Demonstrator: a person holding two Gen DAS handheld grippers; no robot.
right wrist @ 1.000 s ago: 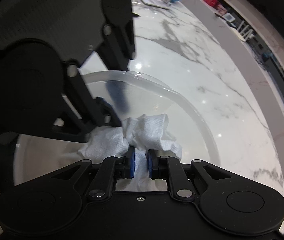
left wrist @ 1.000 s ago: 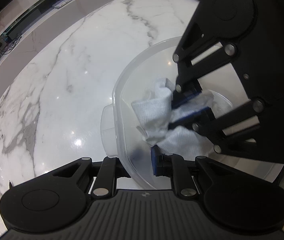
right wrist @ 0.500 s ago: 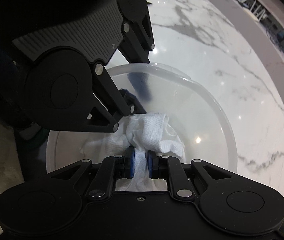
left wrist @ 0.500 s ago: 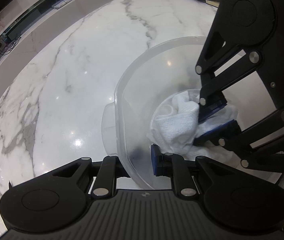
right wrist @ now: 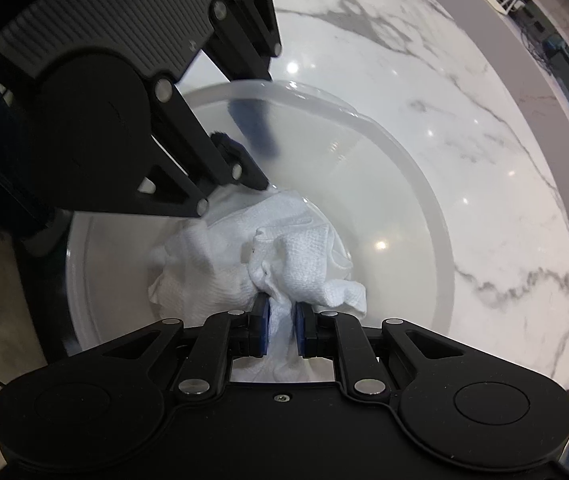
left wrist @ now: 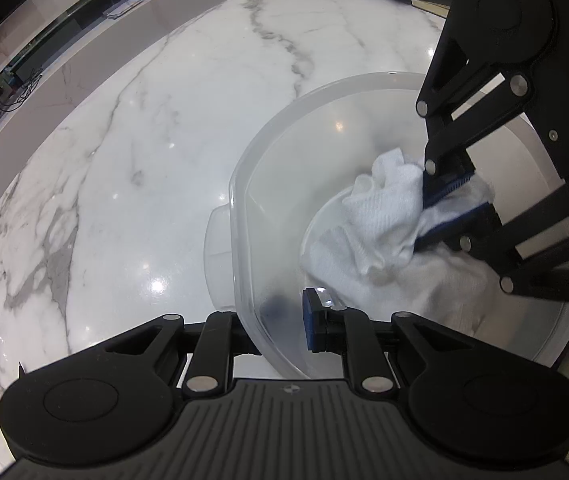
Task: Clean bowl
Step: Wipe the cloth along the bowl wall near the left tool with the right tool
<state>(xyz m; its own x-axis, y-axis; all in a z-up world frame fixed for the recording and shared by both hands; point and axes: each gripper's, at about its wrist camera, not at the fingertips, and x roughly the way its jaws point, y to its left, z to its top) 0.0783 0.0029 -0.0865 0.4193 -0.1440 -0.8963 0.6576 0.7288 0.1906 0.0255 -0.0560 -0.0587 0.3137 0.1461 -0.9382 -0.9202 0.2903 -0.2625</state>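
Right wrist view: my right gripper (right wrist: pixel 282 330) has its jaws pinching the crumpled white woven cloth (right wrist: pixel 284 256), pressed onto the floor of the translucent round plastic bowl (right wrist: pixel 424 184). My left gripper (left wrist: pixel 284 320) clamps the bowl's near wall. Bowl sits on the white marble desk (left wrist: pixel 144 152). Wiping is mid-way; the walls are probably left. Versus a second ago, the cloth moved from the left wall toward the middle.

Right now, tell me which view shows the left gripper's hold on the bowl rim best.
Left wrist view: the left gripper straddles the bowl wall. Right wrist view shows its outer finger only blurred through plastic.
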